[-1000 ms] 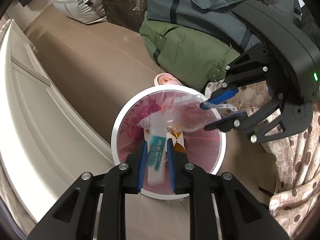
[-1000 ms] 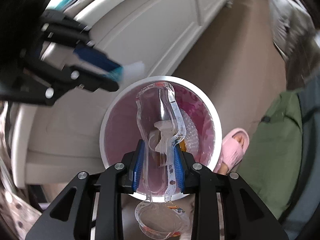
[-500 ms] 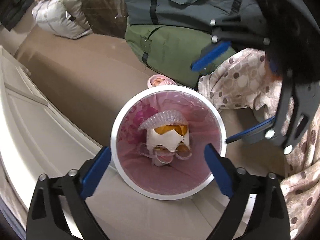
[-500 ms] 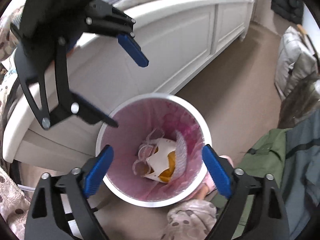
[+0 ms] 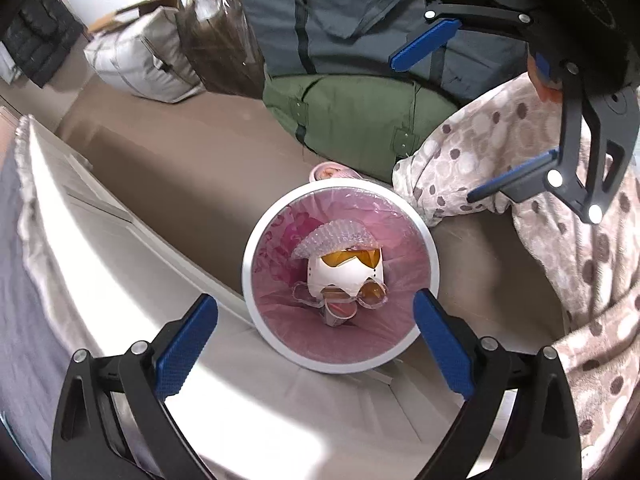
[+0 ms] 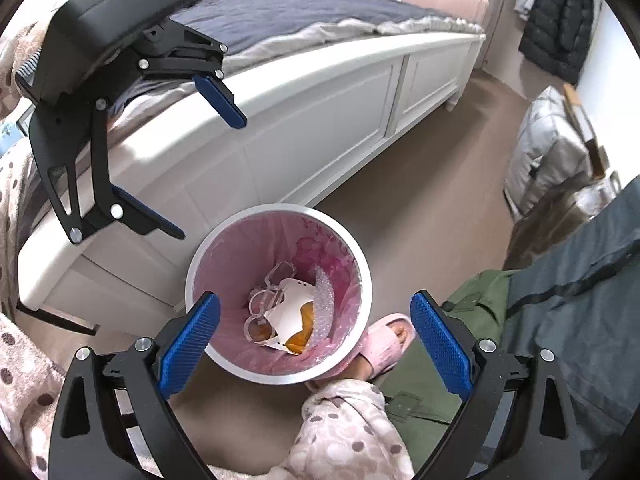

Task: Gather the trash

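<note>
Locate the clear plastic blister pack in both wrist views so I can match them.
Left wrist: clear plastic blister pack lies in the bin, low centre of the picture, in front of the white card.
Right wrist: blister pack lies in the bin, lower centre, left of the white card.
Shared landmark: white rim of the pink-lined trash bin; the pink slipper sits beside it.

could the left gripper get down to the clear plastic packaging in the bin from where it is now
Probably yes. The left gripper is open and empty above the trash bin, whose mouth is uncovered. The clear plastic packaging lies on top of the trash, and the right gripper is off to one side.
</note>
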